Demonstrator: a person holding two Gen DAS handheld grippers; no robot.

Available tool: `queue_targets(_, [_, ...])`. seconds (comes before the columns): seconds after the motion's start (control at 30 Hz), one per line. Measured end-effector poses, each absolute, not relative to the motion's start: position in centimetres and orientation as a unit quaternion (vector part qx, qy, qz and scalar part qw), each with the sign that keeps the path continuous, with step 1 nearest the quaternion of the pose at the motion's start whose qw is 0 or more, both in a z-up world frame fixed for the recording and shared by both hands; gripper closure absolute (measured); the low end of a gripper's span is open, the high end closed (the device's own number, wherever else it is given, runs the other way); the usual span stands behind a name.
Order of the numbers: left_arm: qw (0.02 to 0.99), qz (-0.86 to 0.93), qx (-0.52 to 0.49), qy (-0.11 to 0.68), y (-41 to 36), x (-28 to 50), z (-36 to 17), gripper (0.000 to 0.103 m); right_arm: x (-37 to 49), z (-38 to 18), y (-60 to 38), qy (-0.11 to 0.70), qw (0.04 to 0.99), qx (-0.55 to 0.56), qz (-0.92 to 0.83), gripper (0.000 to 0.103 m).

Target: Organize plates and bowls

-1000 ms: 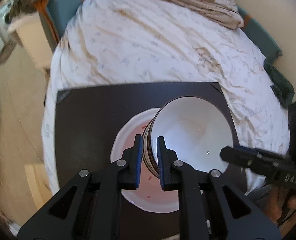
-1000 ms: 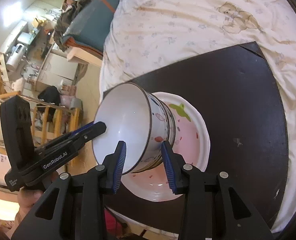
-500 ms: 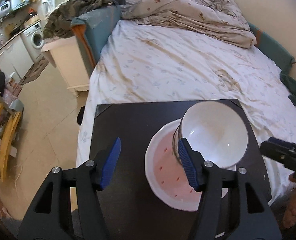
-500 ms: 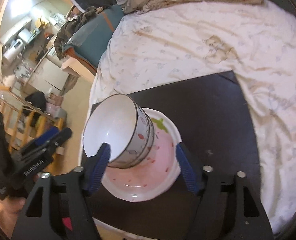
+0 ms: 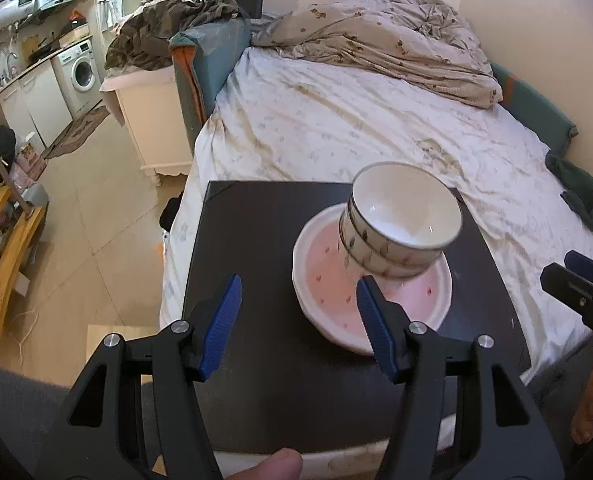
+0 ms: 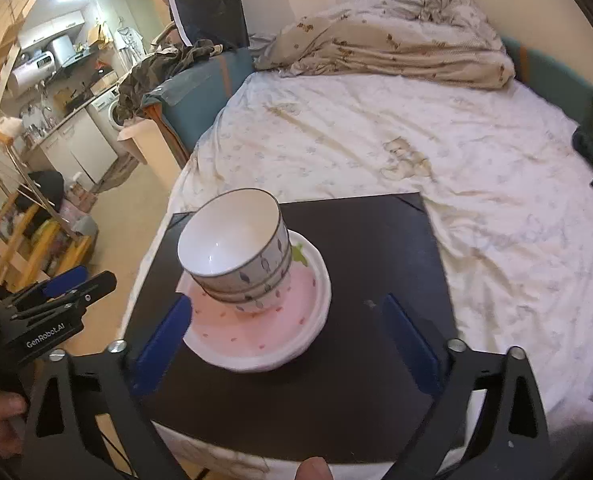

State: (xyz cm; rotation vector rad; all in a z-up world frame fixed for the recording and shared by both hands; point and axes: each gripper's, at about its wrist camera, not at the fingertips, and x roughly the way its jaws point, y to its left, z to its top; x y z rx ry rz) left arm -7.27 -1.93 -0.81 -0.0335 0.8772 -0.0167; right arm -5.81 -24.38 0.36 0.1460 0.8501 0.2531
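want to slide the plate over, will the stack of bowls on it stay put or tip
The stack of bowls probably tips easily: it stands tall and off-centre on the pink plate. The glazed surfaces look slippery, so it may slide. Likely fragile too.

Both grippers, a second ago clamped on the rim of the stacked bowls (image 5: 400, 224), now stand off it. The left gripper (image 5: 298, 320) is parted and empty, drawn back from the bowls; the right gripper (image 6: 286, 340) is opening, its jaws straddling the pink plate (image 6: 256, 336) without contact.
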Motion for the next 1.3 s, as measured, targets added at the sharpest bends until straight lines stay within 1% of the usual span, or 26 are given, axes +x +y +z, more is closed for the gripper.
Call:
queue_targets(0.07, [0.909, -0.010, -0.011, 0.418, -2.0, -8.3, -0.7, 0.046, -6.9, 0.4, -24.4, 0.409, 0.903, 0.063, 0.117, 0.003])
queue_targets(0.1, [0.911, -0.010, -0.006, 0.412, -2.1, -8.8, -0.5, 0.044, -7.3, 0.4, -24.4, 0.407, 0.904, 0.064, 0.116, 0.003])
queue_targets(0.17, [0.916, -0.010, -0.003, 0.401, -2.3, -9.7, -0.3, 0.026, -8.2, 0.2, -24.6, 0.403, 0.907, 0.062, 0.108, 0.002])
queue_targets(0.3, [0.919, -0.008, -0.001, 0.394, -2.5, -10.3, -0.5, 0.020, -9.4, -0.4, -24.4, 0.394, 0.913, 0.046, 0.097, 0.000])
queue_targets(0.33, [0.919, -0.006, 0.001, 0.395, -2.6, -10.3, -0.6, 0.014, -9.8, -0.5, -24.3, 0.390, 0.915, 0.046, 0.094, 0.000])
queue_targets(0.37, [0.918, -0.004, 0.000, 0.397, -2.6, -10.3, -0.8, 0.006, -10.0, -0.6, -24.3, 0.385, 0.917, 0.048, 0.092, 0.000])
queue_targets(0.43, [0.917, -0.004, -0.004, 0.399, -2.6, -10.2, -1.1, 0.000, -10.3, -0.7, -24.1, 0.378, 0.920, 0.048, 0.086, 0.000])
queue_targets(0.6, [0.913, 0.014, 0.011, 0.407, -2.7, -10.1, -1.8, 0.000, -10.2, -1.8, -22.8, 0.381, 0.921, 0.018, 0.078, 0.000])
queue_targets(0.77, [0.909, 0.008, 0.011, 0.416, -2.8, -10.2, -2.3, 0.000, -9.5, -2.8, -22.3, 0.398, 0.914, 0.017, 0.081, 0.000])
queue_targets(1.3, [0.909, 0.002, 0.005, 0.417, -2.9, -10.1, -2.3, 0.000, -9.2, -3.2, -22.2, 0.404, 0.911, 0.021, 0.076, 0.000])
